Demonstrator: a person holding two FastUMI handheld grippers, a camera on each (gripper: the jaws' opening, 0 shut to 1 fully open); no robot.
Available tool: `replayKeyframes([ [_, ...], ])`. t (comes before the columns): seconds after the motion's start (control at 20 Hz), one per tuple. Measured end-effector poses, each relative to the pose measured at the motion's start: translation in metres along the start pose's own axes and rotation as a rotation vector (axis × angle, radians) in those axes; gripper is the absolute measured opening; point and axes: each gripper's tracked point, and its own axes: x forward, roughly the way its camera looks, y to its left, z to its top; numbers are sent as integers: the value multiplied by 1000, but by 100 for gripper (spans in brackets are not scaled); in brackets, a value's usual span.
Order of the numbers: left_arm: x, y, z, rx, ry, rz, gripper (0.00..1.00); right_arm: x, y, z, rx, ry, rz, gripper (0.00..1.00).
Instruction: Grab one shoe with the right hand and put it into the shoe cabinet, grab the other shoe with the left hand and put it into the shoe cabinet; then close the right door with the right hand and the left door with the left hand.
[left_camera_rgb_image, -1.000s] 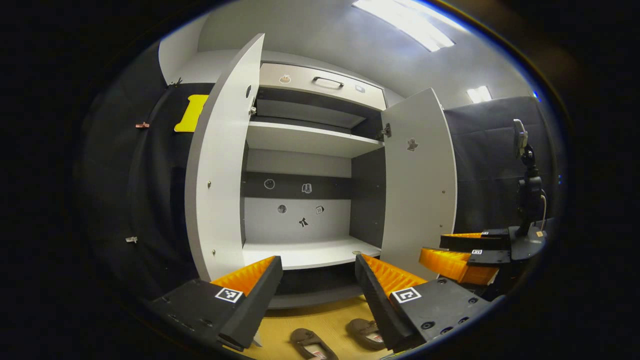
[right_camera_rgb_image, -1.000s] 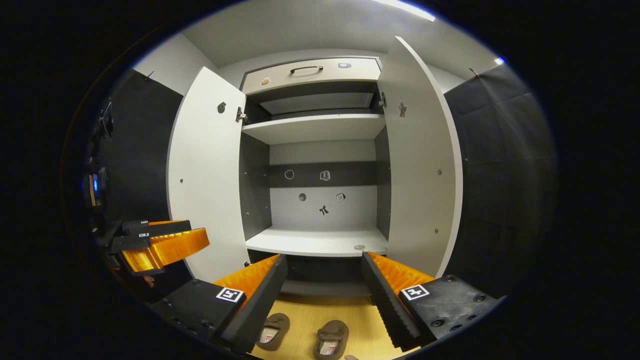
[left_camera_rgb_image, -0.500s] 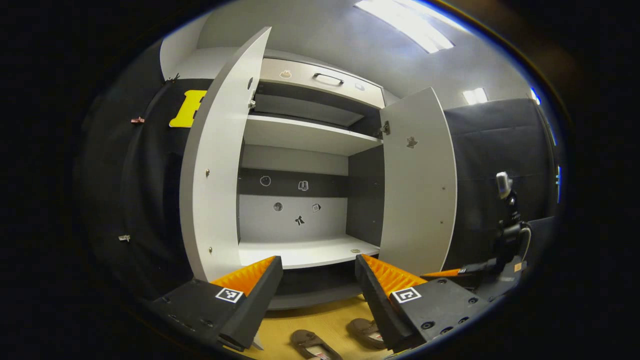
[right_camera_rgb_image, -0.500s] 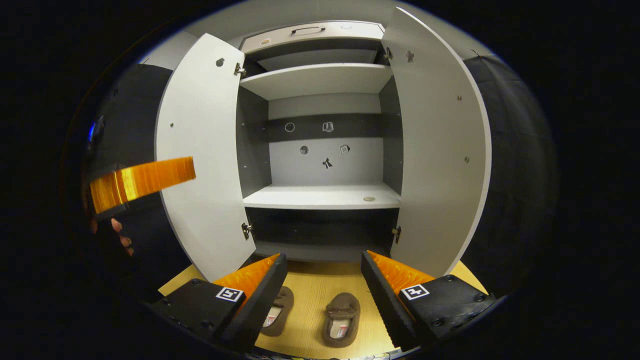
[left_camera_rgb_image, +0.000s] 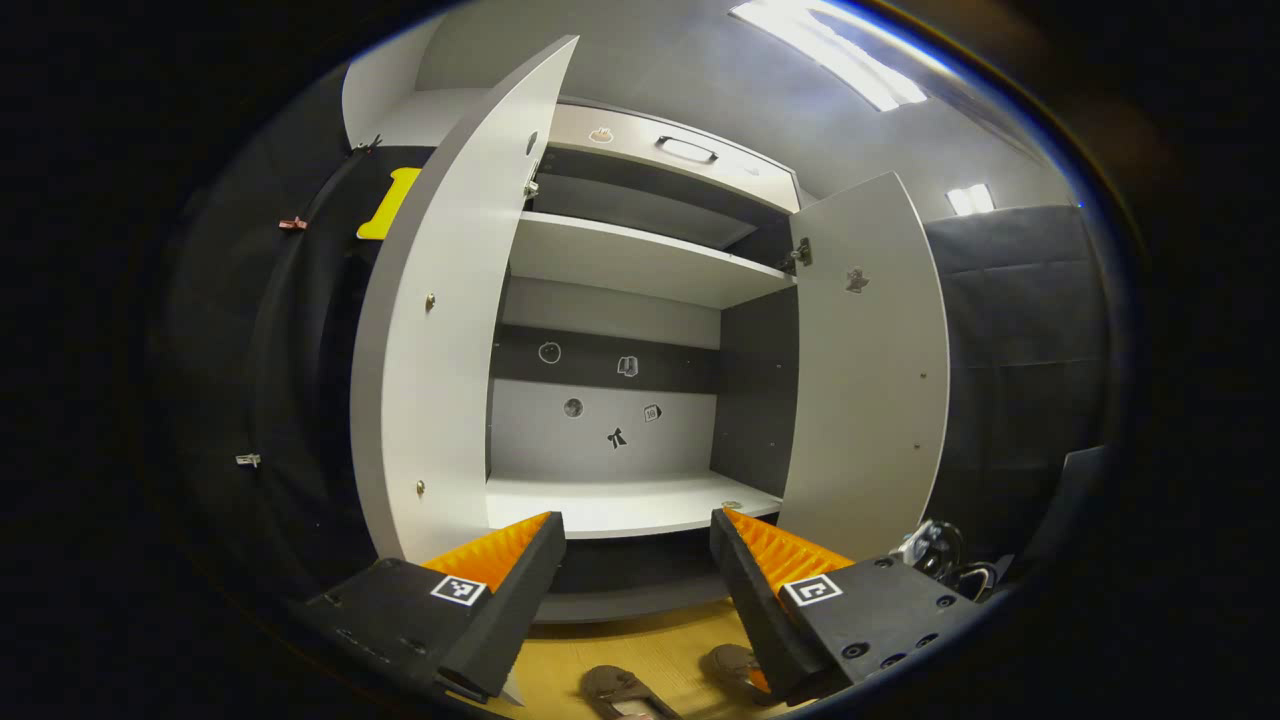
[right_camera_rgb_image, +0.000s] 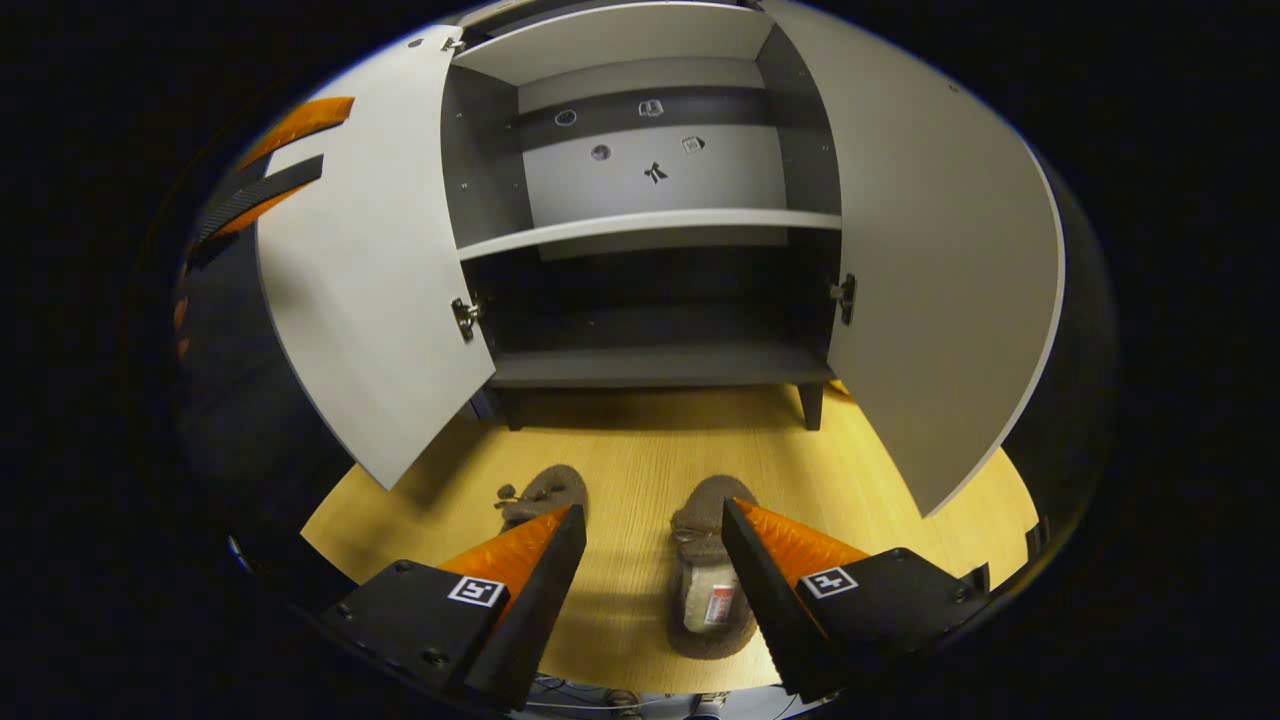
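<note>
Right gripper (right_camera_rgb_image: 645, 520) jaws apart, empty, above two brown shoes on the wood floor (right_camera_rgb_image: 900, 480) before the cabinet (right_camera_rgb_image: 650, 290). Right shoe (right_camera_rgb_image: 708, 578) and left shoe (right_camera_rgb_image: 545, 492) apparently lie toes toward the cabinet, long axes front-to-back. Left gripper (left_camera_rgb_image: 637, 525) jaws apart, empty, facing the shelf (left_camera_rgb_image: 620, 505); both doors open

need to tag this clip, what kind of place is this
Probably a staged recording booth set up like a home entryway, not a lived-in room: an open shoe cabinet with bare shelves, a pair of slippers on a wood-look floor, and black cloth walls around it.
</note>
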Motion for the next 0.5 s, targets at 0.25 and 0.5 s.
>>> replayKeyframes([
  [0.25,4,6,-13,-19,25,15,92,26,-3,-44,59,85,-5,87],
  [0.5,7,7,-27,-22,59,23,92,57,-15,-80,74,156,-28,84],
])
